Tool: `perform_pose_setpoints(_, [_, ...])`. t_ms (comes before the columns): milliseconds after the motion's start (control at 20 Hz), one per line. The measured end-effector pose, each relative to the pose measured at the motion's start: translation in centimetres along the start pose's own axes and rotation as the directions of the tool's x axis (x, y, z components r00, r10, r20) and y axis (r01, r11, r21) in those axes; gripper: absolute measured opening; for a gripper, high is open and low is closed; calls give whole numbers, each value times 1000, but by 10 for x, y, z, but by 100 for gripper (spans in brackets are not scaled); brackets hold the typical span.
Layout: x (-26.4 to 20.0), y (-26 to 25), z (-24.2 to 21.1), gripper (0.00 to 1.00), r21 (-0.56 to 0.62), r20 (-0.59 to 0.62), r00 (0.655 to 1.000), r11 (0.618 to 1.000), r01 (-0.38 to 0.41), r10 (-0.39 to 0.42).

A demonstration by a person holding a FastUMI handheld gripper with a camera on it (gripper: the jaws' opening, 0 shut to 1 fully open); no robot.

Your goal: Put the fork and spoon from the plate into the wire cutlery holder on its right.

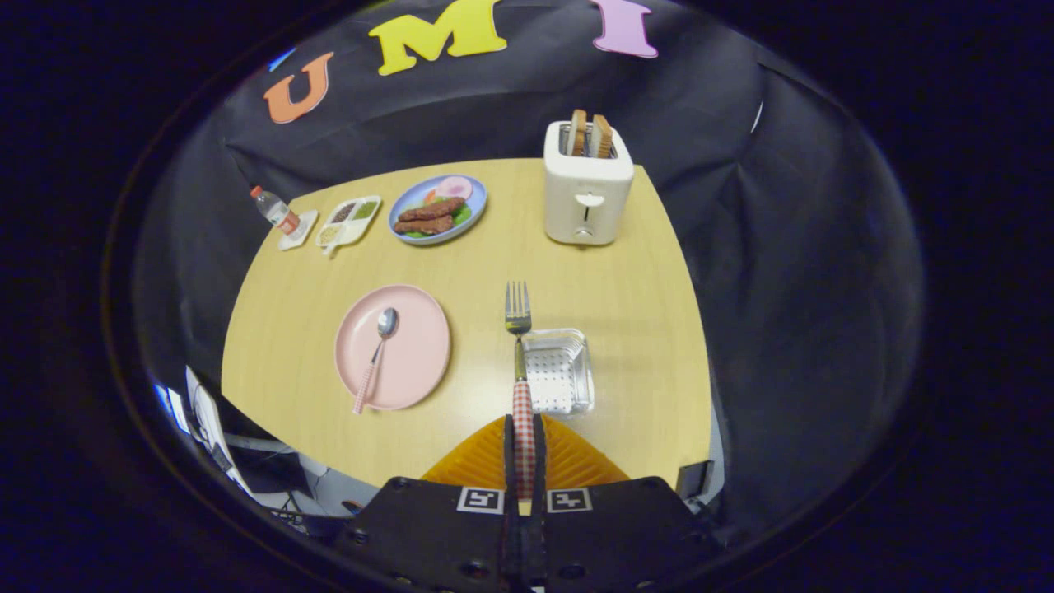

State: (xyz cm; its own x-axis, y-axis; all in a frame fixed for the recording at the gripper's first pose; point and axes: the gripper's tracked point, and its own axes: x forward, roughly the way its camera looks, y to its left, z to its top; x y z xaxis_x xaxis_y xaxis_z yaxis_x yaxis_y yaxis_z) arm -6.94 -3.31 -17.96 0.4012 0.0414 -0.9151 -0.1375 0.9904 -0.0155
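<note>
Gripping the fork point(519, 346) by its checked handle, the fingers point(523, 449) are clenched on it, tines pointing ahead, just left of the wire cutlery holder point(560, 371) on the desk point(642, 288). Spoon point(377, 356) lies on the pink plate point(416, 346), well left of the holder. Toaster point(586, 185) stands beyond.

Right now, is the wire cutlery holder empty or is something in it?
Empty: the cutlery holder shows only bare mesh. The fork is clamped in the gripper, and the spoon lies on the plate.
</note>
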Motion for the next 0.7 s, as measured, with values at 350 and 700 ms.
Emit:
perform_pose_setpoints(350, [7,-19,-30,4,-21,-235,972,1000,-20,15])
perform_pose_setpoints(700, [38,-28,-14,4,27,-416,909,999,-22,32])
